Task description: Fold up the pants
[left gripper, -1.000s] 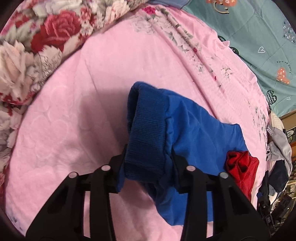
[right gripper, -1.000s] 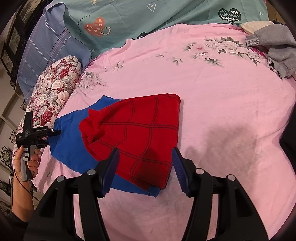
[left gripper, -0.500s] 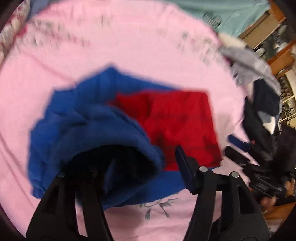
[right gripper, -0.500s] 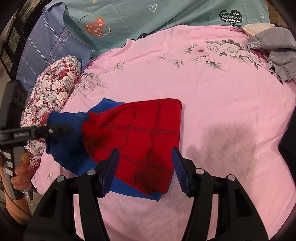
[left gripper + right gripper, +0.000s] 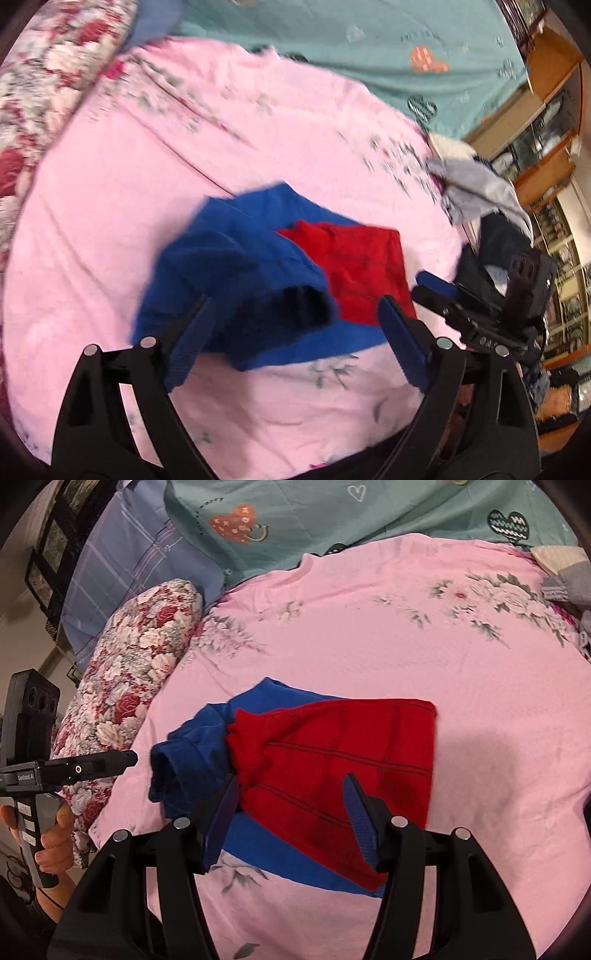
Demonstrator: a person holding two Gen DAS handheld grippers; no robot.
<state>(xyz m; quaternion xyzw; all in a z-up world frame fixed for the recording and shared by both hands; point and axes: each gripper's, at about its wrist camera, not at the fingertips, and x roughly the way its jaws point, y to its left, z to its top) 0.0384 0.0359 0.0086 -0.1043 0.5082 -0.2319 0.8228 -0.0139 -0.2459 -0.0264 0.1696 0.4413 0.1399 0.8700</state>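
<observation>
Pink floral bedsheet (image 5: 369, 635) holds red-and-blue pants (image 5: 332, 753); left jaws opening, right jaws open, both empty.

Warm indoor light, motion-blurred fisheye

Each fisheye camera is sitting behind its own jaws and looking steeply down onto the pink floral bed sheet (image 5: 110, 206). The left wrist view is facing across the bed toward wooden shelving (image 5: 546, 122); the right wrist view is facing the teal patterned pillow (image 5: 332, 513). Both are viewing at close range and sharing the crumpled blue and red fabric pants (image 5: 266, 273) (image 5: 332, 753). Each view is also catching the opposite gripper at its edge.
</observation>
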